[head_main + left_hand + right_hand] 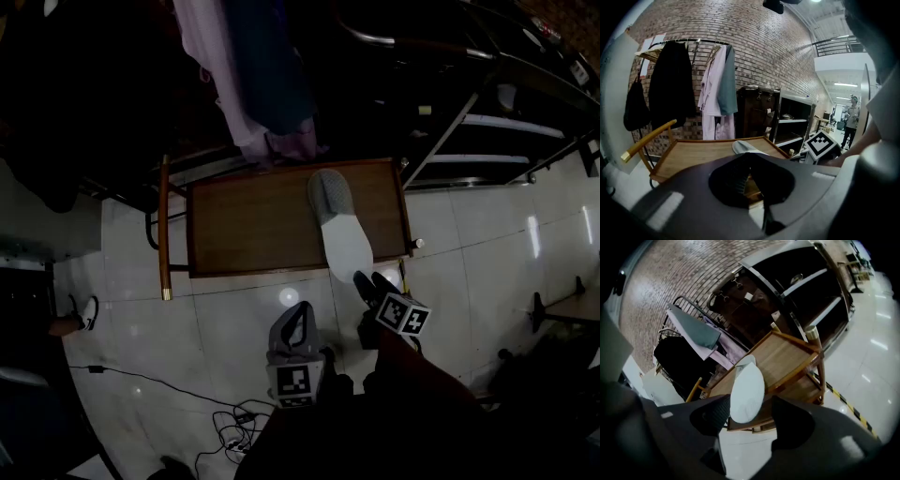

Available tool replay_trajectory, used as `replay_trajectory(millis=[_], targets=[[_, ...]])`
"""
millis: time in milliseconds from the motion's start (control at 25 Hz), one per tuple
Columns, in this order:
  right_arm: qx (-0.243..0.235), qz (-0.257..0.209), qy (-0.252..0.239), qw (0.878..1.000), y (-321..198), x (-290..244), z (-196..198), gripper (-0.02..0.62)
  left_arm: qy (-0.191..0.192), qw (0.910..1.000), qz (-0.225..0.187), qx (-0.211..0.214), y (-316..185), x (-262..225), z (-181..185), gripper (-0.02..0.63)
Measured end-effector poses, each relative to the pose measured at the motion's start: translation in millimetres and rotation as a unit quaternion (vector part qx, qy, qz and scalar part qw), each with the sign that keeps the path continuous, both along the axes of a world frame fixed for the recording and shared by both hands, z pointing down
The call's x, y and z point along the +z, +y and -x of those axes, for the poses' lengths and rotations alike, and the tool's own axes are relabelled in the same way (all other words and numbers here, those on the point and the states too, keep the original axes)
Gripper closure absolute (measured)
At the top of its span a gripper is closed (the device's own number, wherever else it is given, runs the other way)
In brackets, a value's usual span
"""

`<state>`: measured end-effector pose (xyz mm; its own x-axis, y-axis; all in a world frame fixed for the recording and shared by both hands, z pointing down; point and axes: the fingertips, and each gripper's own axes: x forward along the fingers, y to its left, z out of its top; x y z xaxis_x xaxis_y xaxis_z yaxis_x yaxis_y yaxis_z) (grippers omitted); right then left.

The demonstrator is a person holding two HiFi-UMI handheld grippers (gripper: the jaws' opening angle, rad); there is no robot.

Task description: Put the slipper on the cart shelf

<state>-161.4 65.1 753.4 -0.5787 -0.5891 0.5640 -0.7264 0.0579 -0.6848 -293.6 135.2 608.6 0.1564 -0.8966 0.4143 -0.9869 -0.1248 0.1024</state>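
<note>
A red-brown brick wall point(754, 47) runs behind the scene. Against it stands a metal clothes rail point(693, 40) hung with a black coat point(670, 84), a pale pink robe point(710, 89) and a grey-blue garment point(727, 84). Beside the rail is a dark wooden cabinet point(754, 112), then an open metal shelving unit point(794, 119). The floor point(487, 234) is of glossy white tiles and mirrors a ceiling lamp as a bright spot point(288, 297). A black cable point(159, 384) trails across it, and yellow-and-black striped tape point(848, 406) marks it near the shelving. Higher up, a railing point(839, 43) edges a white balcony. A person point(851, 119) stands far off in the lit passage.
</note>
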Motion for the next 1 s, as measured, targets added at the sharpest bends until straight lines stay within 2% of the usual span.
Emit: replay_trajectory(millis=[200, 400, 440, 520, 560, 760, 1000], targets=[[0.032, 0.042, -0.057, 0.997, -5.8, 13.0, 12.8, 0.324, -0.001, 1.0, 0.001, -0.002, 3.4, -1.0, 6.5, 0.589], [0.063, 0.078, -0.081, 0.992, -12.3, 27.4, 17.3, 0.323, -0.002, 1.0, 0.001, 0.007, 4.3, -2.3, 3.3, 0.589], [0.067, 0.081, -0.082, 0.991, -13.3, 28.3, 17.5, 0.332, -0.002, 1.0, 0.001, 0.007, 4.7, -1.9, 3.2, 0.589], [0.069, 0.079, -0.083, 0.991, -14.8, 24.8, 19.2, 0.411, -0.001, 1.0, 0.003, 0.006, 6.2, -0.1, 3.5, 0.589], [0.066, 0.076, -0.082, 0.991, -15.0, 22.2, 20.1, 0.45, 0.0, 1.0, 0.004, 0.006, 7.5, 0.8, 3.3, 0.589], [0.036, 0.046, -0.075, 0.995, -16.4, 10.5, 25.2, 0.52, -0.002, 0.9999, 0.005, 0.009, 11.0, 1.1, 2.8, 0.589], [-0.017, -0.059, -0.021, 0.998, -16.1, -42.7, 26.7, 0.54, -0.006, 0.9999, -0.002, 0.008, 9.0, -7.5, 5.2, 0.589]])
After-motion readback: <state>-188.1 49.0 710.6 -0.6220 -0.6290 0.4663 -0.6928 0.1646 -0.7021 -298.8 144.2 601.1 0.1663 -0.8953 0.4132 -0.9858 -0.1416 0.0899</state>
